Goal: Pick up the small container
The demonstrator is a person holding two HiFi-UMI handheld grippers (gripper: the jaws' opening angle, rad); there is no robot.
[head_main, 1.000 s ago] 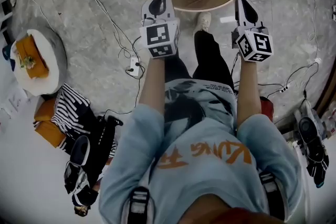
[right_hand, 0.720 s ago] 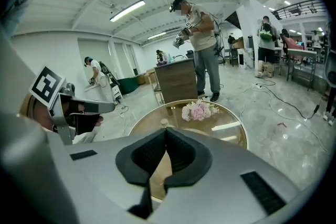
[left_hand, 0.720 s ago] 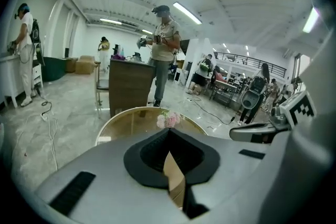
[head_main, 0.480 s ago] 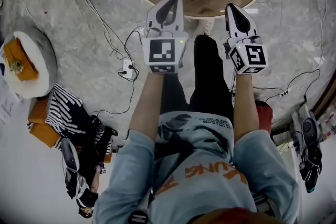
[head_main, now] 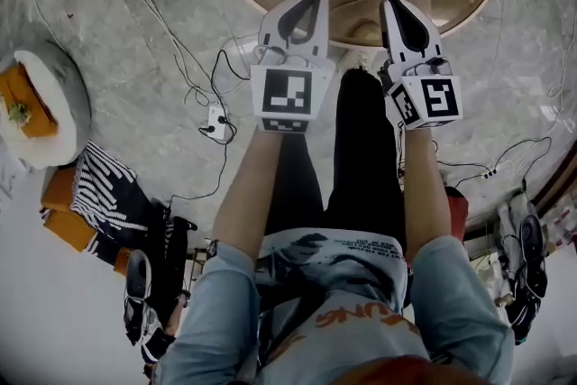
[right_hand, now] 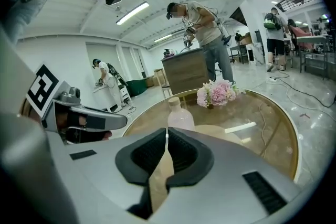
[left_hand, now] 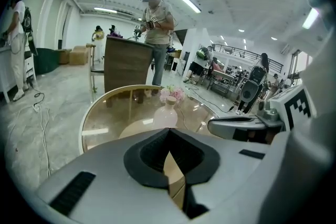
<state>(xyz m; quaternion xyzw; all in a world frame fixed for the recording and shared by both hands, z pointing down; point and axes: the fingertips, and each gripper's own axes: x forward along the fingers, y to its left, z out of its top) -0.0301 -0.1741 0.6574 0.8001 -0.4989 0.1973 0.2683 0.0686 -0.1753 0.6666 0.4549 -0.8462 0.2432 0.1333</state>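
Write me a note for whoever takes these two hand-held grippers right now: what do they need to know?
Left gripper: jaws shut, nothing between them.
Right gripper: jaws shut, also empty.
Both are held side by side over the near edge of the round glass table.
The pale pink bottle stands upright on the table, ahead of both grippers and untouched, with pink flowers behind it.
Done: grippers brought up to the table.
Left: open one gripper, close it on the bottle, lift.

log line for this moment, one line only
phase: pre-grasp | left gripper: shut, empty | right gripper: shut, empty | bottle: upright on table, untouched
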